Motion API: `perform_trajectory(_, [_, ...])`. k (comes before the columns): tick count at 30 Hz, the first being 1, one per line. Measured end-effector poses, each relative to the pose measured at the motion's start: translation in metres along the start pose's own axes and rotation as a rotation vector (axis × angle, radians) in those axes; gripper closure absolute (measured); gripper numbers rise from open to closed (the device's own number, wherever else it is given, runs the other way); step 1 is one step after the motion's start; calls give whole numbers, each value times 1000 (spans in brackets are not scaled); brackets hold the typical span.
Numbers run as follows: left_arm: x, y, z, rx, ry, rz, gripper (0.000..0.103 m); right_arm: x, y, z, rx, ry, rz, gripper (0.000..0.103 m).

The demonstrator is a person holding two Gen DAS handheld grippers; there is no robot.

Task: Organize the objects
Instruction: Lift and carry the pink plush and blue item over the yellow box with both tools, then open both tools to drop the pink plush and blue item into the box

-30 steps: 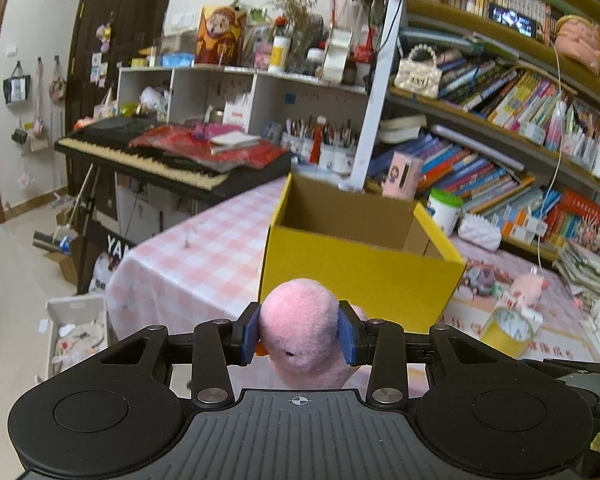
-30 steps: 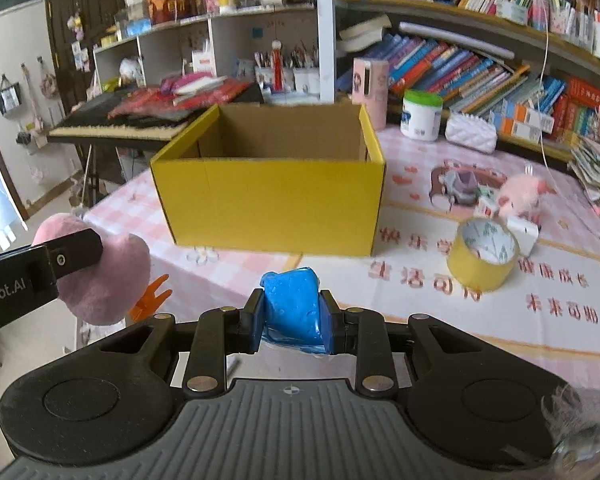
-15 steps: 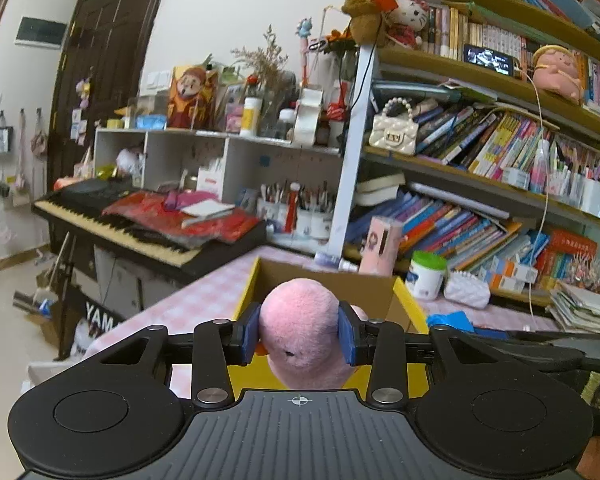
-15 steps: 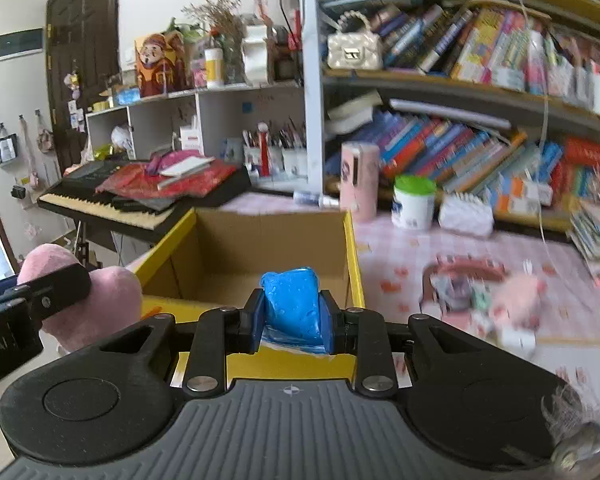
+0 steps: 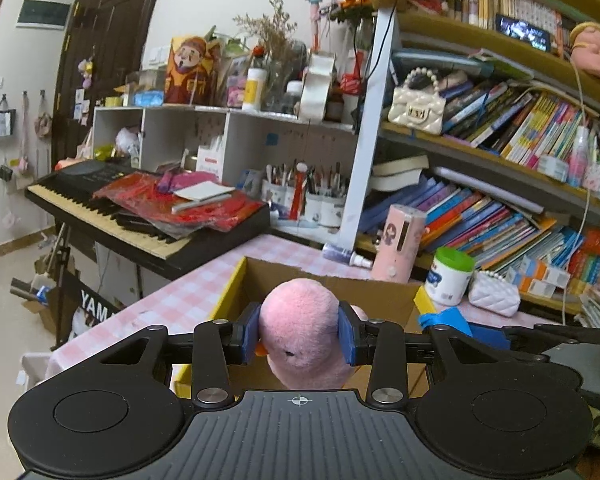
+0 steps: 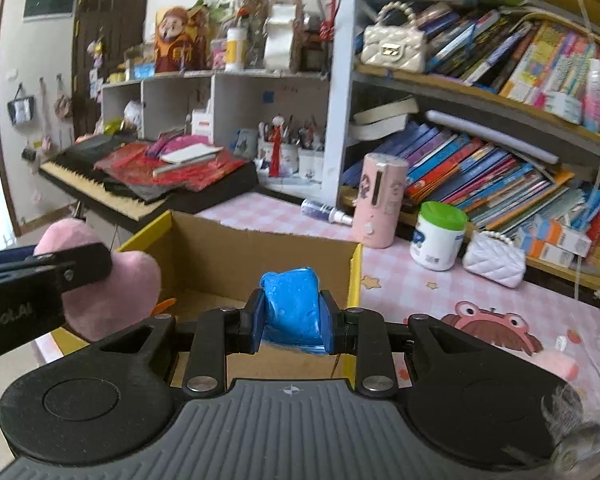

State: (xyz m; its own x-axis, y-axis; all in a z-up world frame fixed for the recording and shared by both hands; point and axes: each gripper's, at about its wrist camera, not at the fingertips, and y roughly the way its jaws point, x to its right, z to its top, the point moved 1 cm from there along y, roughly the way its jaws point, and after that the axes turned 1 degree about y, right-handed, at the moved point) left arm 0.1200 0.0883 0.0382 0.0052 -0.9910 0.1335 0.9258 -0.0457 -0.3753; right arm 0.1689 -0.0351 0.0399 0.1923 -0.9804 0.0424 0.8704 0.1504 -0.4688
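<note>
Above the open yellow box (image 6: 260, 256), left tongs (image 5: 299, 338) clamp a pink plush toy (image 5: 300, 332); right tongs (image 6: 292, 316) clamp a blue packet (image 6: 291, 304).

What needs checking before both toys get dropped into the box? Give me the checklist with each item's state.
1. Left claw shut on the pink plush toy: ok, pads press both its sides.
2. Right claw shut on the blue packet: ok, pinched between the pads.
3. Yellow box open at the top: ok, brown inner walls show.
4. Both loads over the opening: ok for the packet; the plush sits at the box's left edge, cannot tell if it is fully inside the rim.
5. Room on the box floor: cannot tell, the claws hide most of it.
6. Claws apart from each other: ok, a gap shows between them.
</note>
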Motion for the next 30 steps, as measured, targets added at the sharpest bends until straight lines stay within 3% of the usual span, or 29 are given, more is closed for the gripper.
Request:
perform_trajectory(17, [8,61,-13,-160,15,94,65,5,77,-14,-193,-93,128,77])
perform_trajectory(30, [12,83,-21,-233,0,129,65,11,95,-11,-190,-222,166,77])
